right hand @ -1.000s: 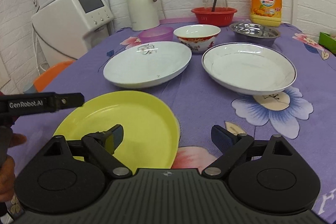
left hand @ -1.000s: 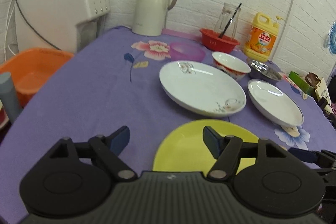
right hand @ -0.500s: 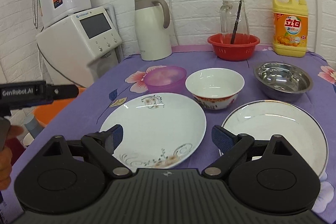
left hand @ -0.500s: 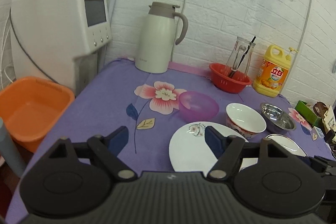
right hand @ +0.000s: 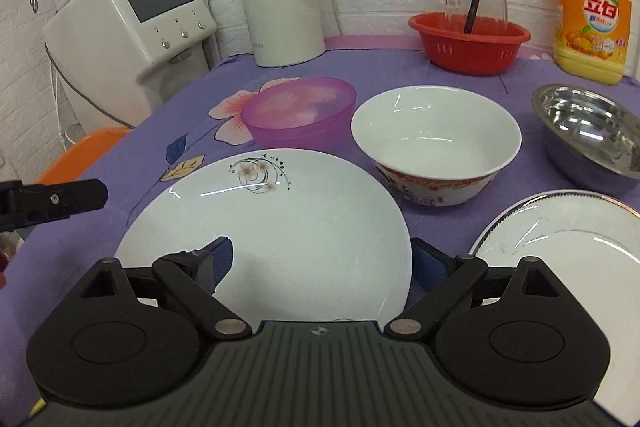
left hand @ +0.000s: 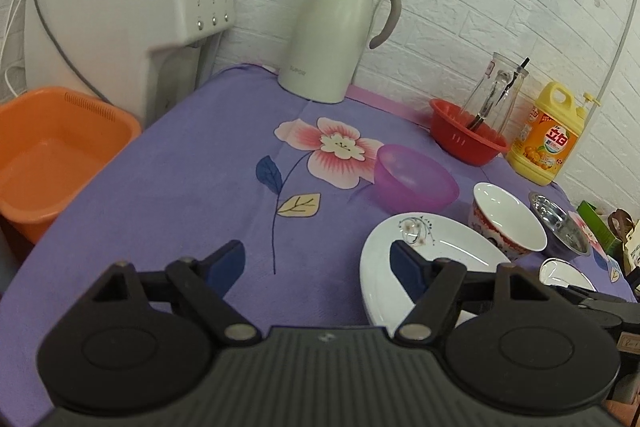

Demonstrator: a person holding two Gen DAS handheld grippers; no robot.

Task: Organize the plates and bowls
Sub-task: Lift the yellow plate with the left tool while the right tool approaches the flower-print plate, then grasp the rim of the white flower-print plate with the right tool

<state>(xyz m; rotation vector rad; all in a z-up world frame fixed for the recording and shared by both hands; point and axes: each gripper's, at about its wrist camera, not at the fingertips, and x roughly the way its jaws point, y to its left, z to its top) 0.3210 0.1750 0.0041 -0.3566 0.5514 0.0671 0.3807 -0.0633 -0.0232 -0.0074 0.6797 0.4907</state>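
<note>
Plates: the flowered plate (right hand: 276, 223) lay mid-frame and the rimmed plate (right hand: 560, 247) lower right, apart and unstacked.
Bowls: the white bowl (right hand: 436, 143), pink bowl (right hand: 300, 111) and steel bowl (right hand: 588, 131) stood separate behind.
Claws: the left gripper (left hand: 316, 263) and right gripper (right hand: 320, 259) were spread, holding nothing.
Progress: sorting looked unstarted.

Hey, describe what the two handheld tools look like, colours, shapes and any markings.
Both look alike. The left tool and right tool each have a dark grey ribbed body, two round black discs at the sides, black linkage arms with silver pivot pins, and two blue-padded fingers. A small cross-shaped emblem sits on the ribbed top. No cables or sleeves show.
</note>
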